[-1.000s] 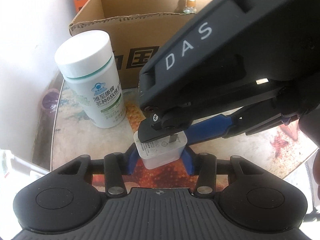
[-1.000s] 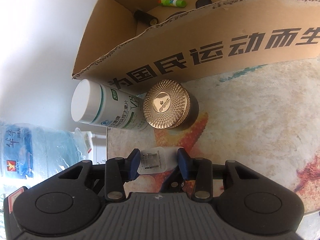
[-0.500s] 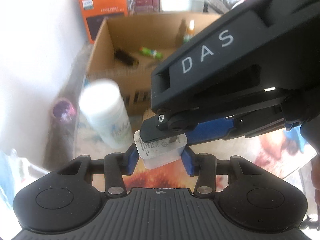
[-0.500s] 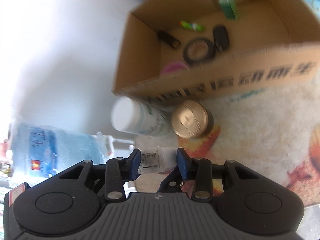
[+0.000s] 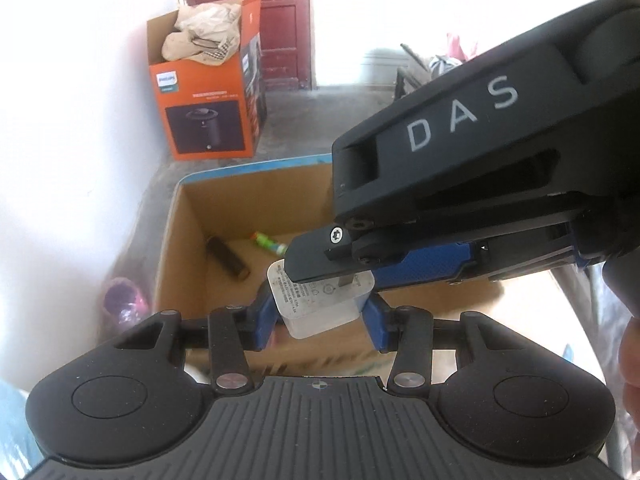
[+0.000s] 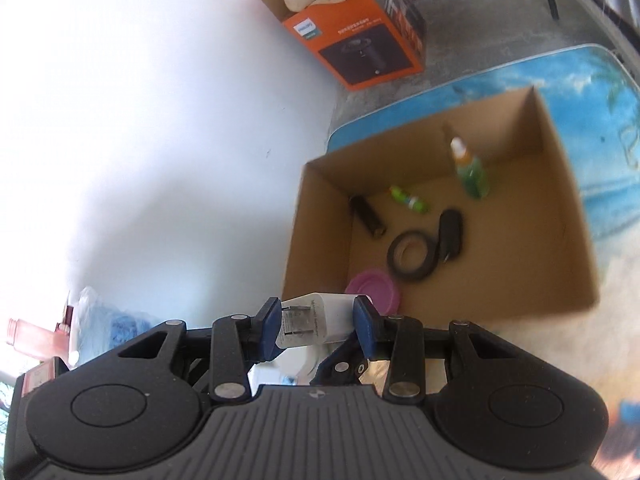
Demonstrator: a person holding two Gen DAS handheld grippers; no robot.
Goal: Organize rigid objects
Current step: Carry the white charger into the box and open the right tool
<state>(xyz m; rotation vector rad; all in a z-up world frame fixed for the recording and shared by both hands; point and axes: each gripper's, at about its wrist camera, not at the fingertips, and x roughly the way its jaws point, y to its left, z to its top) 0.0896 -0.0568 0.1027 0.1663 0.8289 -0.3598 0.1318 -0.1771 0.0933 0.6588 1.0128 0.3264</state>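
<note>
Both grippers hold one white plug charger (image 5: 320, 300), raised above the near wall of the open cardboard box (image 5: 176, 248). My left gripper (image 5: 322, 318) is shut on its sides. My right gripper (image 6: 316, 326) is shut on the charger (image 6: 308, 320) too, and its black body marked DAS (image 5: 480, 168) crosses the left wrist view from the right. In the box (image 6: 320, 208) lie a dark cylinder (image 6: 368, 216), a green glue stick (image 6: 408, 199), a green spray bottle (image 6: 470, 170), a black tape roll (image 6: 412, 258), a black fob (image 6: 450, 234) and a pink lid (image 6: 374, 290).
An orange Philips carton (image 5: 208, 96) stuffed with cloth stands on the floor by the white wall beyond the table. A purple object (image 5: 122, 300) lies on the floor at left. The box sits on a table with a beach print (image 6: 600, 152). A blue water jug (image 6: 108, 320) stands at left.
Both grippers have lifted the charger up from the tabletop and carried it over the box's near wall. The white bottle and gold lid have dropped out of view below.
</note>
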